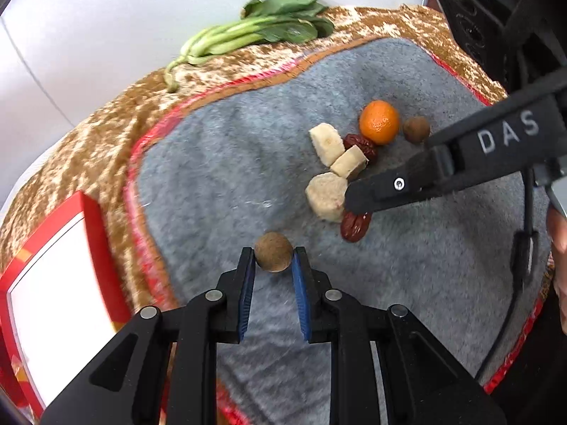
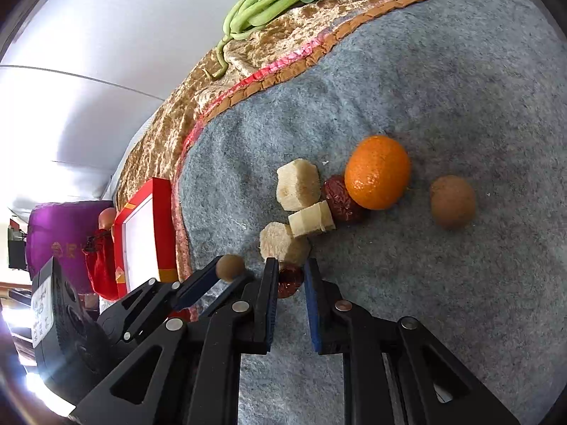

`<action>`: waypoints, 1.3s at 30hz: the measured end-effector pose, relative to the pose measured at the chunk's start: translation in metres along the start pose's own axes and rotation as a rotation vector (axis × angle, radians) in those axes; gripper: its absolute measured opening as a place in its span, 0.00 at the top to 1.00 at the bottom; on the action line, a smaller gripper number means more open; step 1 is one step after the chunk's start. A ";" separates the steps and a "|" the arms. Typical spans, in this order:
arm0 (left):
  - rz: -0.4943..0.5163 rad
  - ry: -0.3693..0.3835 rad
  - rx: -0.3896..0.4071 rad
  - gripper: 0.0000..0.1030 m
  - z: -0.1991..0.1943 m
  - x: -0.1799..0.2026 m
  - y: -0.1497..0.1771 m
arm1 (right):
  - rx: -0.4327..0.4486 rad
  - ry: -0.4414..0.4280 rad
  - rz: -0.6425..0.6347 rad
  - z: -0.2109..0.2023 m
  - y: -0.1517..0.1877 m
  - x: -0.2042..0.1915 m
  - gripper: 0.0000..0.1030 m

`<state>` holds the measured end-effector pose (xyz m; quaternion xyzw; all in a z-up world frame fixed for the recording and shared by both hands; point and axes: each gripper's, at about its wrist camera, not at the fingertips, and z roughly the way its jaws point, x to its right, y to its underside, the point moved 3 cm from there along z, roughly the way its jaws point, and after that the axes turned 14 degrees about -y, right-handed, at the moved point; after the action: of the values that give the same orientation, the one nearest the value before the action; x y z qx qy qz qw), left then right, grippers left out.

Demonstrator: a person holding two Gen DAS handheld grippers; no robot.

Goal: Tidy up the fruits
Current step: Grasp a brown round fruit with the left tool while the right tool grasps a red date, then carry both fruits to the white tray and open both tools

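Note:
My left gripper [image 1: 274, 258] is shut on a round brown longan [image 1: 273, 251] over the grey mat [image 1: 219, 163]; it also shows in the right wrist view [image 2: 230, 267]. My right gripper [image 2: 290, 276] is closed around a red date [image 2: 290, 280], also seen in the left wrist view [image 1: 355, 226]. Beyond lie three peeled banana chunks [image 2: 297, 185], a second red date [image 2: 342, 200], an orange [image 2: 377, 172] and another longan [image 2: 452, 202].
A red-edged white box [image 1: 53, 301] stands at the left on the brown patterned cloth [image 1: 106, 134]. Green leafy vegetables [image 1: 255, 32] lie at the far edge by the white wall. A purple bag [image 2: 60, 237] is off to the left.

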<state>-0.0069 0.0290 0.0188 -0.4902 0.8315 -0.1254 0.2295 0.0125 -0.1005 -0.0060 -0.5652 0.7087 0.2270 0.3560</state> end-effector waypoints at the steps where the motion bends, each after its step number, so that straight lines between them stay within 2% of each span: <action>1: -0.005 -0.003 0.006 0.81 -0.004 -0.004 0.003 | 0.001 -0.006 -0.003 -0.004 0.001 0.000 0.86; 10: -0.067 -0.047 0.056 0.81 -0.041 -0.045 0.032 | -0.038 -0.090 -0.085 0.013 0.018 -0.039 0.86; 20: -0.168 -0.120 0.033 0.81 -0.043 -0.100 0.064 | -0.055 -0.152 -0.201 0.049 0.038 -0.091 0.86; 30: -0.208 -0.169 -0.016 0.81 -0.038 -0.128 0.093 | -0.061 -0.198 -0.342 0.081 0.067 -0.133 0.86; 39: -0.199 -0.184 -0.064 0.81 -0.039 -0.130 0.108 | -0.077 -0.153 -0.437 0.106 0.085 -0.149 0.86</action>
<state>-0.0543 0.1947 0.0392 -0.5869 0.7576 -0.0755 0.2756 -0.0272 0.0935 0.0327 -0.6995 0.5313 0.2134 0.4276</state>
